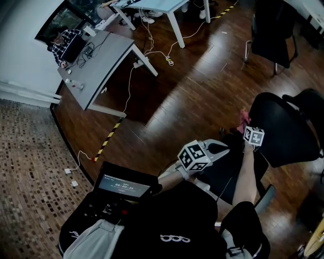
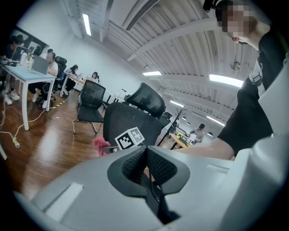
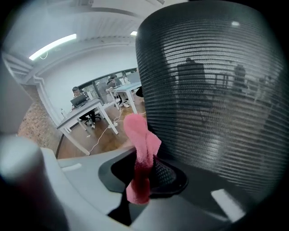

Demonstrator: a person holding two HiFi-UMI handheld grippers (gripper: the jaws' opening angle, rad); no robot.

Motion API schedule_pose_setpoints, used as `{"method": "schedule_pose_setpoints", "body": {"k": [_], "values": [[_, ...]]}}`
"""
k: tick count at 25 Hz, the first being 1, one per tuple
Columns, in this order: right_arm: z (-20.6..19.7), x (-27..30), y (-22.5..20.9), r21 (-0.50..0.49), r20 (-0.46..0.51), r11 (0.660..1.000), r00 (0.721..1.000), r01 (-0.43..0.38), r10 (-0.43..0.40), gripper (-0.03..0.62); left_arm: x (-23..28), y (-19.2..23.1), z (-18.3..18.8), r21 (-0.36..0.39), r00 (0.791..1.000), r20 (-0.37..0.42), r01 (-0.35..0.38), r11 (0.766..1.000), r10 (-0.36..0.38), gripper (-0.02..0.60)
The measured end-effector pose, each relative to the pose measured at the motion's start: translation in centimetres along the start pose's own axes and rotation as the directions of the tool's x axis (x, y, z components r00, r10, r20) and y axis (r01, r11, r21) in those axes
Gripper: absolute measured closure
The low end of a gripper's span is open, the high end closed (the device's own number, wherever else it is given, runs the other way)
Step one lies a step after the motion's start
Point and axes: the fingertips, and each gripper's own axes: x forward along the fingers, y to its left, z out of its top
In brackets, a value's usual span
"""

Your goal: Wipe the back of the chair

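Observation:
The office chair's black mesh back (image 1: 283,129) stands at the right of the head view and fills the right gripper view (image 3: 216,90). My right gripper (image 3: 146,164) is shut on a pink cloth (image 3: 141,140), whose free end sticks up right beside the mesh. In the head view the cloth (image 1: 244,119) sits at the back's left edge, just past the right gripper (image 1: 249,129). My left gripper (image 1: 220,147) hovers lower left of it, apart from the chair. Its jaws (image 2: 146,151) are shut with nothing between them, pointing toward the chair back (image 2: 131,119) and cloth (image 2: 101,145).
A grey desk (image 1: 98,60) with small items stands at upper left, a white table (image 1: 152,5) behind it. Another black chair (image 1: 271,30) is at upper right. Cables (image 1: 152,48) and yellow-black tape (image 1: 109,139) lie on the wooden floor. A device with a screen (image 1: 124,184) sits close below.

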Motion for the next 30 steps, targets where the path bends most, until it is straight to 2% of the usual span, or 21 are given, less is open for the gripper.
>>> {"method": "schedule_pose_setpoints", "body": {"k": [5,14,20,30], "values": [[-0.6,-2.1,-1.0,-0.012,0.016,1.000,1.000,-0.016,0.016,0.539,2.5,-1.8,-0.2,0.011,1.000,-0.024,0.017,1.000,-0.016,0.589],[-3.7,-6.2,-7.7,0.029,0.037,1.000,0.999,0.010,-0.011,0.537,8.0,-5.6,-1.4,0.040,0.994,-0.082,0.072,0.997,-0.069,0.589],[-5.3,-8.4,-10.3,0.053,0.043,0.998,0.999,0.019,-0.022,0.536,10.5,-7.3,-1.6,0.047,0.990,-0.112,0.092,0.995,-0.087,0.589],[-8.6,-13.1,-16.3,0.115,0.047,0.990,0.995,0.082,-0.088,0.534,14.2,-10.8,-2.5,0.059,0.982,-0.151,0.127,0.990,-0.117,0.589]]}}
